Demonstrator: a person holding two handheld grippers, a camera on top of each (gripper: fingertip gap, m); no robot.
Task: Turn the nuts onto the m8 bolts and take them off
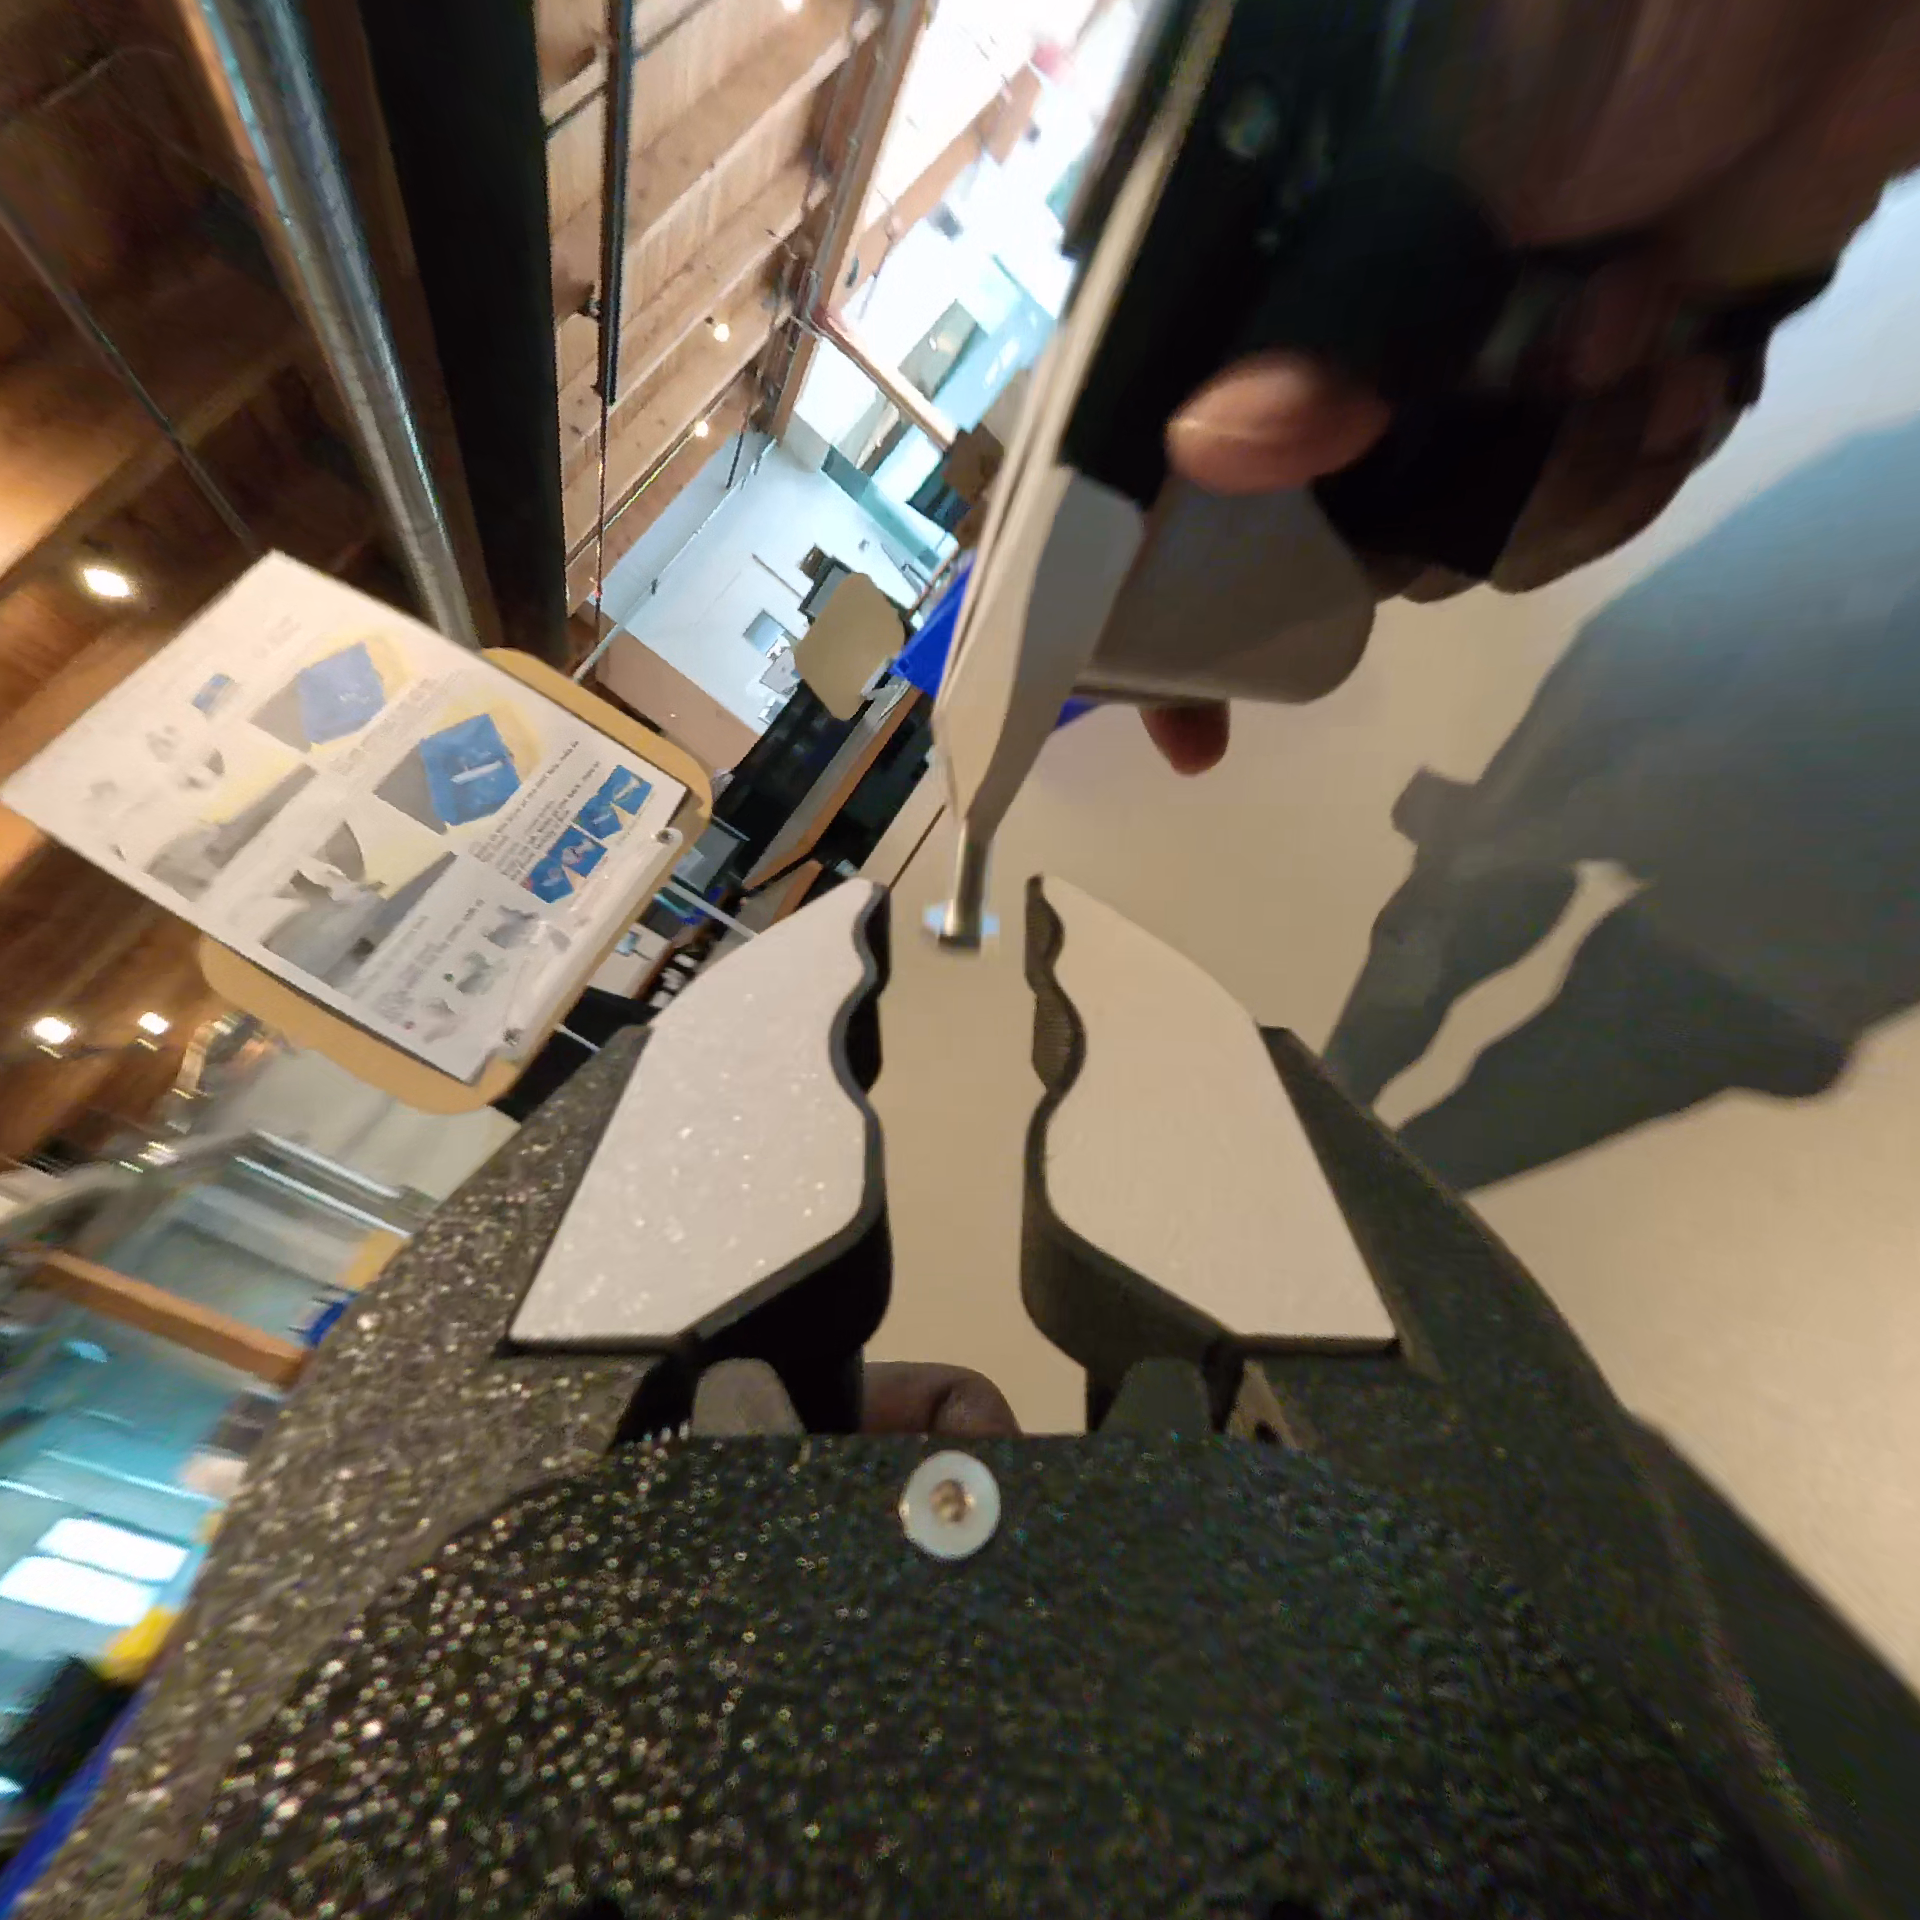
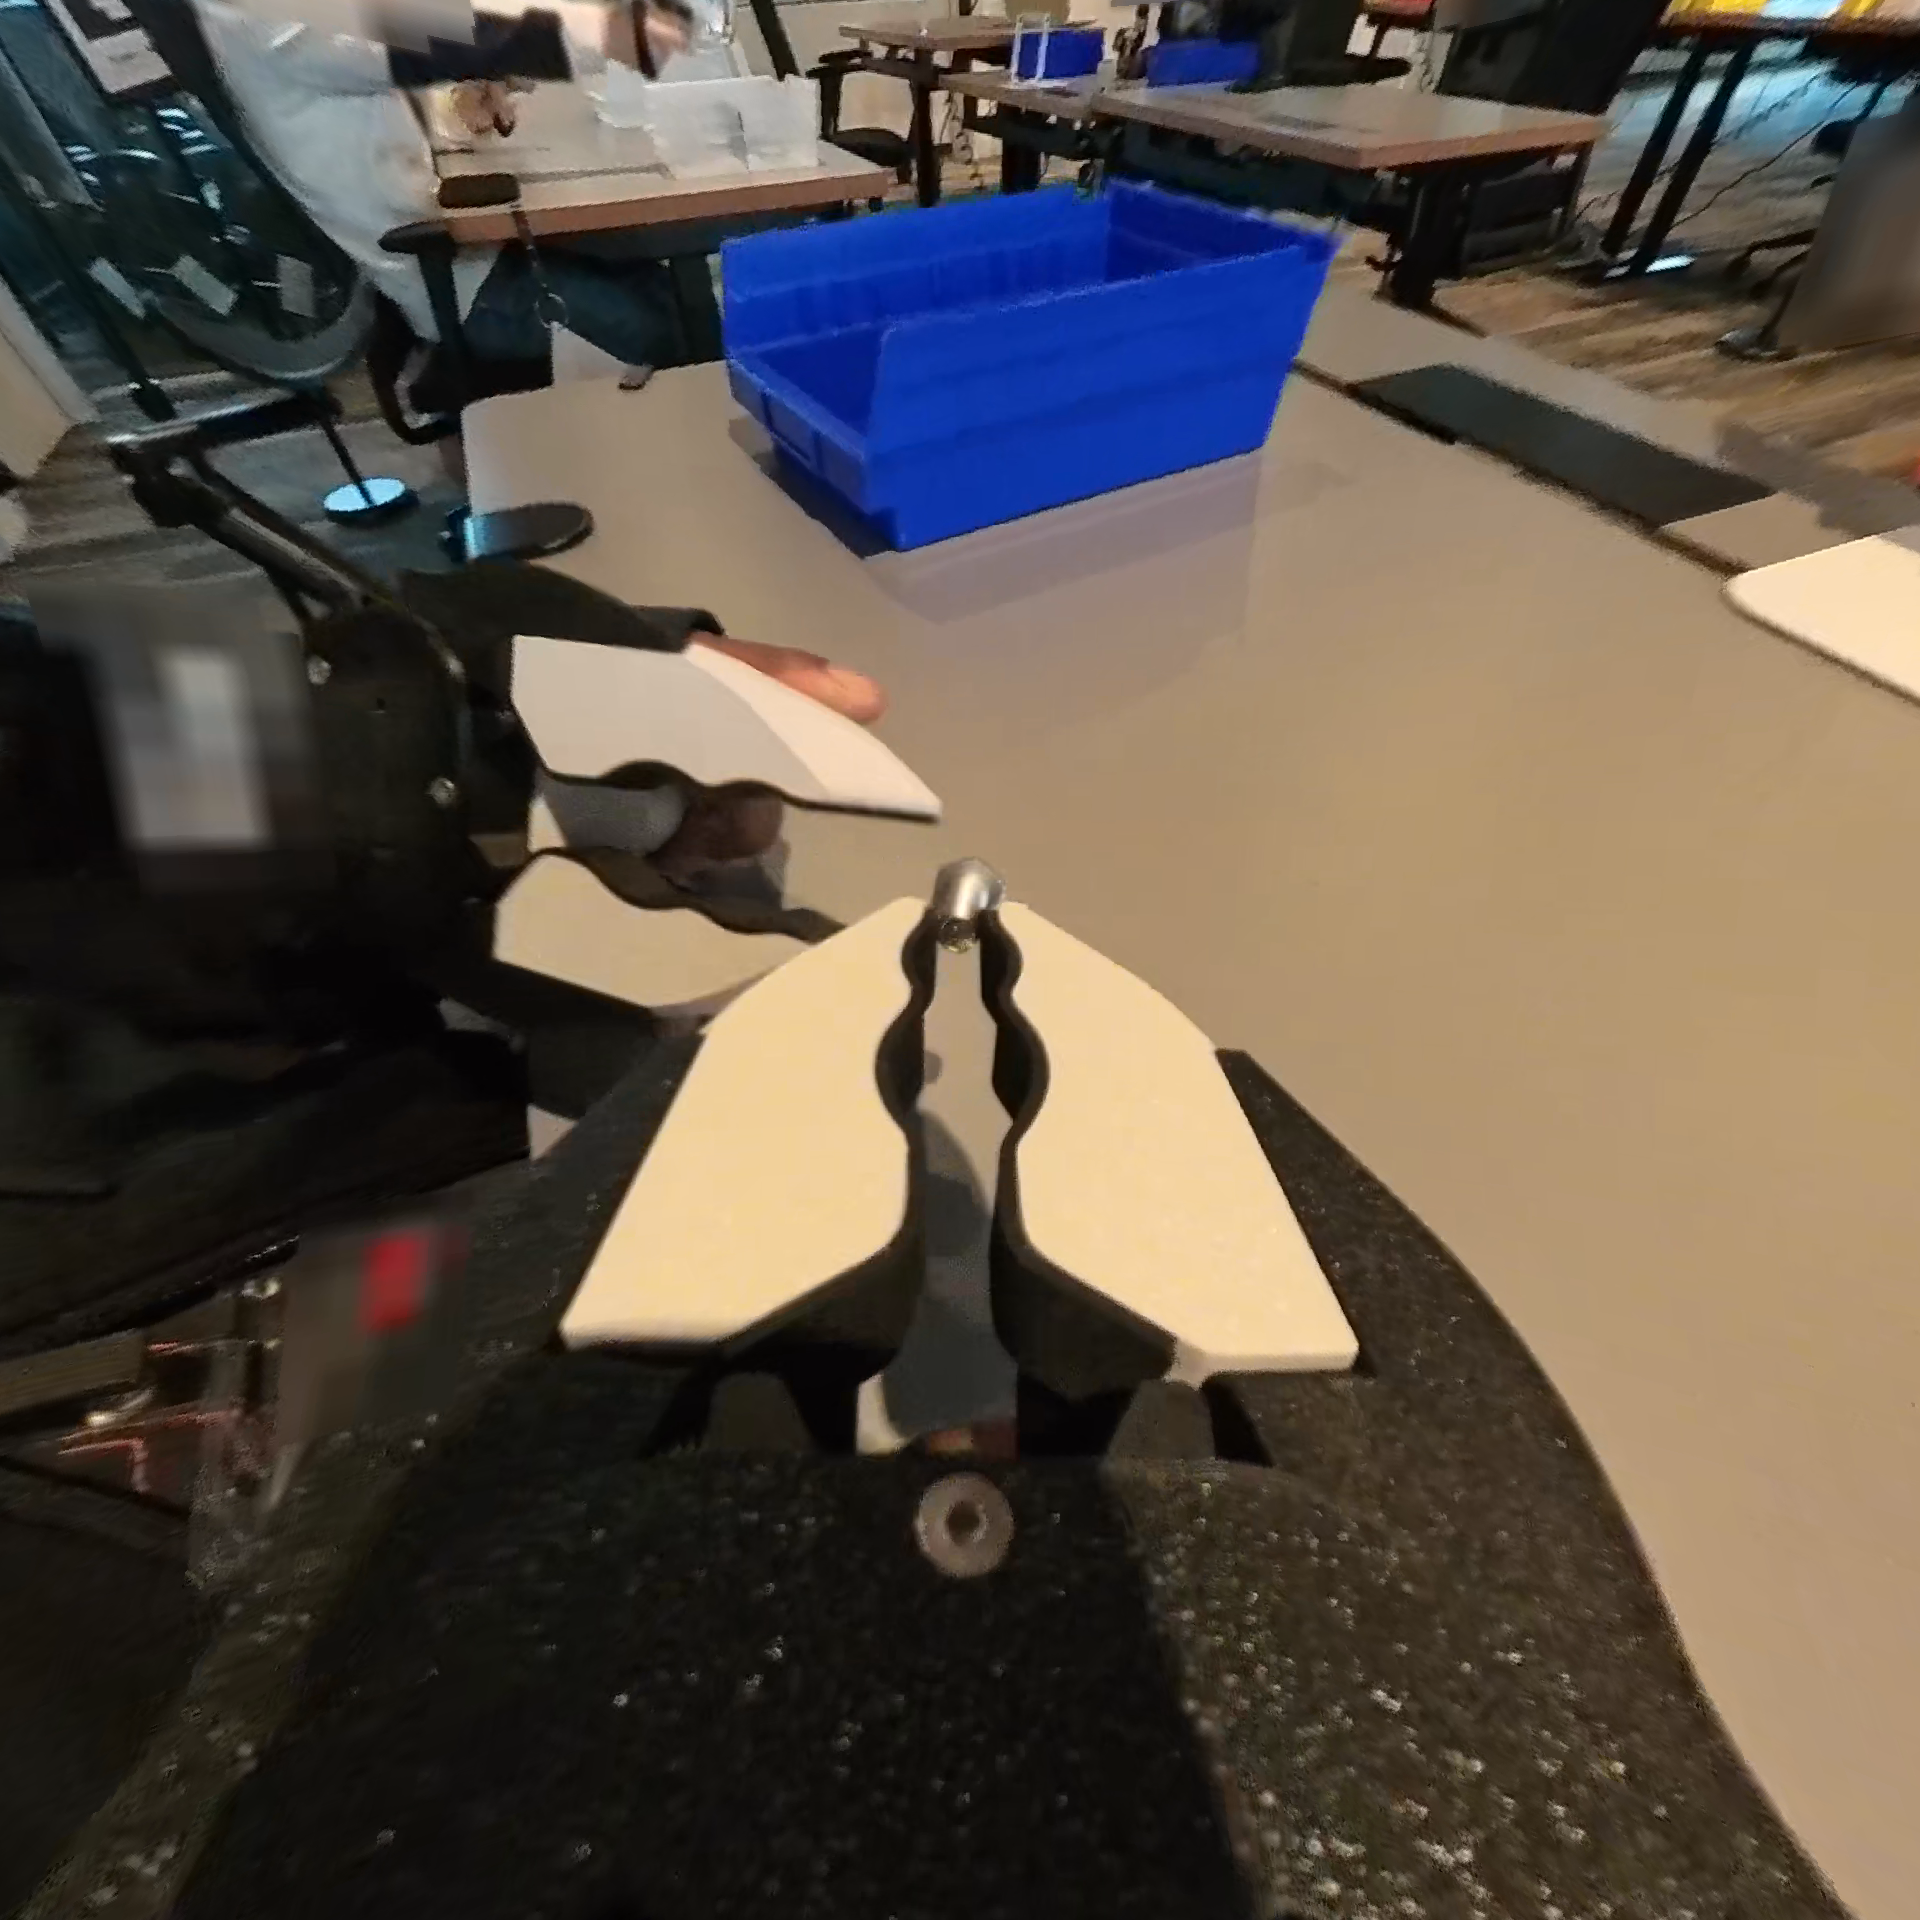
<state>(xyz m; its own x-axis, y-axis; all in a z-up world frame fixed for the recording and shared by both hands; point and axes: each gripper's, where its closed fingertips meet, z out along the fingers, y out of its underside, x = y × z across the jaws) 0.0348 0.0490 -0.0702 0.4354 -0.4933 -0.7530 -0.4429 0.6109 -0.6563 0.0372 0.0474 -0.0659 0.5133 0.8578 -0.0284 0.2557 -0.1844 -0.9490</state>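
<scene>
Meanwhile right claw (image 2: 964, 920) clamps a smooth steel bolt (image 2: 966, 902); left claw (image 1: 956, 904), wavy-edged, gapes apart.

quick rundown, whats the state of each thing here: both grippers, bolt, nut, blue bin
right gripper: shut on bolt, at its fingertips
bolt: held off the table, shank sticking out
nut: on the bolt's end
left gripper: open, fingers either side of nut
blue bin: upright on table, contents not visible

Both tongs are showing speckled black bodies; the left tongs (image 1: 956, 914) and right tongs (image 2: 966, 925) are wearing pale wavy-edged finger plates, a silver screw (image 1: 950, 1509) sitting centrally.
</scene>
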